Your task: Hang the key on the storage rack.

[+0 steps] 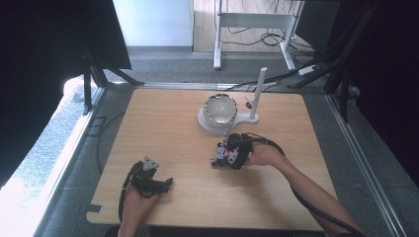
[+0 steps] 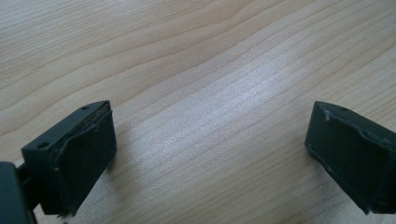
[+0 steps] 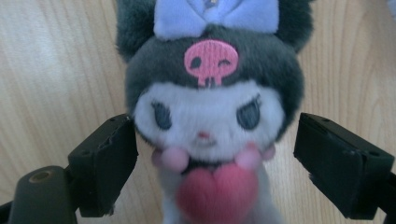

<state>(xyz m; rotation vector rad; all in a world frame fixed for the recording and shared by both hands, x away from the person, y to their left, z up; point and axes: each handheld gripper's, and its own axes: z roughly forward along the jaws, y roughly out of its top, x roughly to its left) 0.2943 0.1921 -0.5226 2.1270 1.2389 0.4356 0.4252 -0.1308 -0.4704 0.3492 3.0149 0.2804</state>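
Observation:
A plush toy (image 3: 210, 107) with a dark grey hood, a pink skull mark, a lilac bow and a pink heart on its chest lies on the wooden table (image 1: 163, 128). It lies between the jaws of my right gripper (image 3: 215, 135). The pads stand at its cheeks and I see no squeeze in the fur. In the high view this gripper (image 1: 221, 157) is right of the table's middle, over the toy (image 1: 218, 159). My left gripper (image 1: 167, 183) rests near the front left edge. Its jaws (image 2: 210, 126) stand wide apart over bare wood.
A shiny bowl (image 1: 221, 109) sits on a white stand base (image 1: 207, 123) with an upright white post (image 1: 259, 91), just beyond the right gripper. Dark curtains and metal frame legs flank the table. Cables lie on the floor behind.

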